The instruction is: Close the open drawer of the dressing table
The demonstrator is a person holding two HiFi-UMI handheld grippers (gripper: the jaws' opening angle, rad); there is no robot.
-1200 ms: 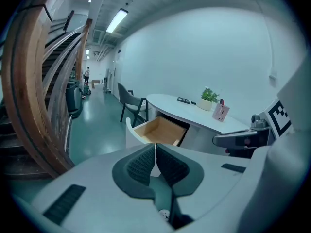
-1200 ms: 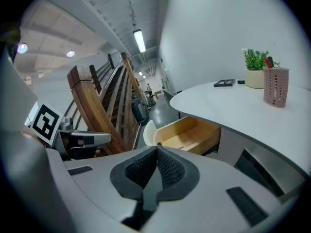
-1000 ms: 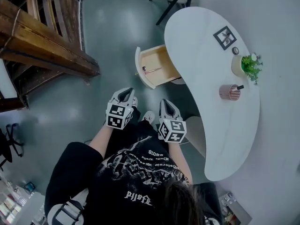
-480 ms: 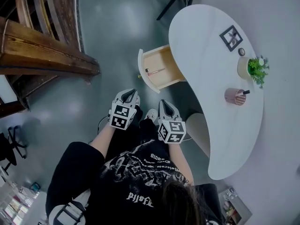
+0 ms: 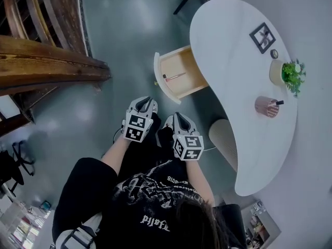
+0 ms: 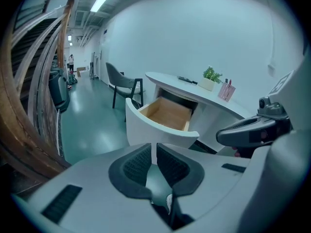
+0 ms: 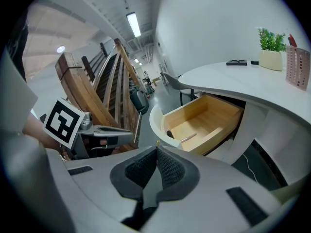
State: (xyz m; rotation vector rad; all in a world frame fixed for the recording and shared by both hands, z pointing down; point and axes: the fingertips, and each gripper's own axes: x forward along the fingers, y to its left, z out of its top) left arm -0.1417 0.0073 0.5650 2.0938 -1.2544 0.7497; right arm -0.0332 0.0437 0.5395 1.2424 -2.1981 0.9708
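A black T-shirt (image 5: 150, 201) with white print. The left tool (image 5: 146, 101) and right tool (image 5: 177, 117) are grey, with dark ribbed pads (image 6: 135, 165) and marker cubes (image 5: 136, 127).

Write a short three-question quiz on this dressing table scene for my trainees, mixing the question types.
1. True or false: the drawer of the dressing table is fully shut.
2. What lies in the drawer? A) a thin stick-like item B) a folded towel C) nothing
3. Fill in: the jaws of the left gripper and the right gripper are both ____, with nothing between them.
Key: 1 false; 2 A; 3 shut.
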